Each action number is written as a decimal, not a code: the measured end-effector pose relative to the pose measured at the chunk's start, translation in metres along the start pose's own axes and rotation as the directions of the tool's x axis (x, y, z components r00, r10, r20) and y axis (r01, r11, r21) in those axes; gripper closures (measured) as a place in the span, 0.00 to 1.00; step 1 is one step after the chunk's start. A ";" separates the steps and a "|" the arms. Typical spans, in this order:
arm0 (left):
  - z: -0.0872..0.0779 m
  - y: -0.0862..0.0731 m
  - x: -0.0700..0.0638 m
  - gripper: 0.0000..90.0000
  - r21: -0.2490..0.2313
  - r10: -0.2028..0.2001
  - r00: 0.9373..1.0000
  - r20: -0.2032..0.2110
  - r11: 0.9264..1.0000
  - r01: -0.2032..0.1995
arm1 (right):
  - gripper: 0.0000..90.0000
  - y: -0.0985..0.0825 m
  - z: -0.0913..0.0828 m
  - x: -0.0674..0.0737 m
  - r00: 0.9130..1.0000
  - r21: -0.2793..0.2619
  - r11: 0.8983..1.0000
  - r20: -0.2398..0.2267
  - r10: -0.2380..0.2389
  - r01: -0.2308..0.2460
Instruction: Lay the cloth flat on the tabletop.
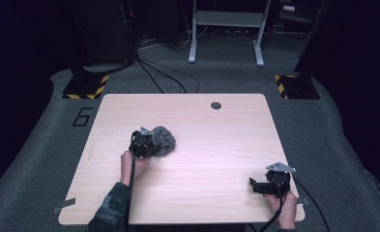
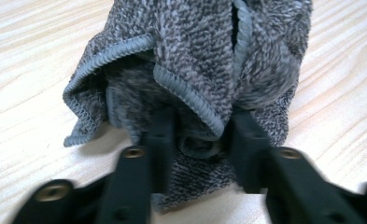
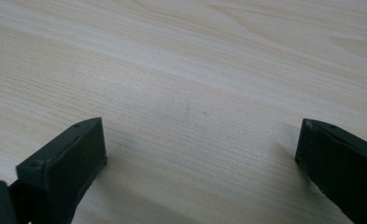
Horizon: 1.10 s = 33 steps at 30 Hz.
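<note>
Grey carpet (image 1: 216,72) lies around a light wooden table (image 1: 202,159), and beyond it, at 12 o'clock, stands a white metal frame (image 1: 226,29) with black cables (image 1: 163,75) on the floor near it. Two yellow-black striped bases (image 1: 86,87) sit at 10 and 2 o'clock of the table. A small dark round hole (image 1: 216,105) is in the tabletop near the far edge.

A crumpled grey cloth (image 1: 162,139) lies on the table, a little left of the centre. The left gripper (image 1: 143,144) is touching it from the 8 o'clock side, held by the left hand (image 1: 127,164). In the left gripper view its jaws are partly closed and pinch a fold of the cloth (image 2: 190,70) between them.

The right gripper (image 1: 270,184) rests at 4 o'clock of the table, near the front right corner, well apart from the cloth, with the right hand (image 1: 286,208) behind it. In the right gripper view its jaws are spread wide with bare wood (image 3: 186,93) between them.
</note>
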<state>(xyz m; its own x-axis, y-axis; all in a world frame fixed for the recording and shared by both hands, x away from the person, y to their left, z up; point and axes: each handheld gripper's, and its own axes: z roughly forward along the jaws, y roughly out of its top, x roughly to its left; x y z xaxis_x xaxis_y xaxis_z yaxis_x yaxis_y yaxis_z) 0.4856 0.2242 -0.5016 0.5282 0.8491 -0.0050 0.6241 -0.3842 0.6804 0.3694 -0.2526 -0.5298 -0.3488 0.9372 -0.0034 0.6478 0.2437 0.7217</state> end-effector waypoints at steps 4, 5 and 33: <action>-0.001 -0.003 -0.003 0.94 -0.047 -0.003 1.000 -0.016 0.999 0.002 | 0.01 0.000 0.000 0.000 1.000 0.000 1.000 0.000 0.000 0.000; -0.003 -0.003 -0.003 0.94 -0.053 0.012 1.000 -0.018 0.999 -0.013 | 0.01 0.000 0.000 0.000 1.000 0.000 1.000 0.000 0.000 0.000; -0.047 -0.005 -0.076 0.95 -0.239 0.148 0.984 0.097 0.963 -0.121 | 0.01 0.000 0.000 0.000 1.000 -0.002 1.000 0.005 0.002 -0.002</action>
<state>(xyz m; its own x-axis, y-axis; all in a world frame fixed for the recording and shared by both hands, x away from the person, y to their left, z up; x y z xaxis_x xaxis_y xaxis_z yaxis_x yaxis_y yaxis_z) 0.4153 0.1785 -0.4700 0.6682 0.7436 0.0245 0.3998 -0.3866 0.8311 0.3692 -0.2525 -0.5298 -0.3441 0.9389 -0.0059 0.6472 0.2417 0.7230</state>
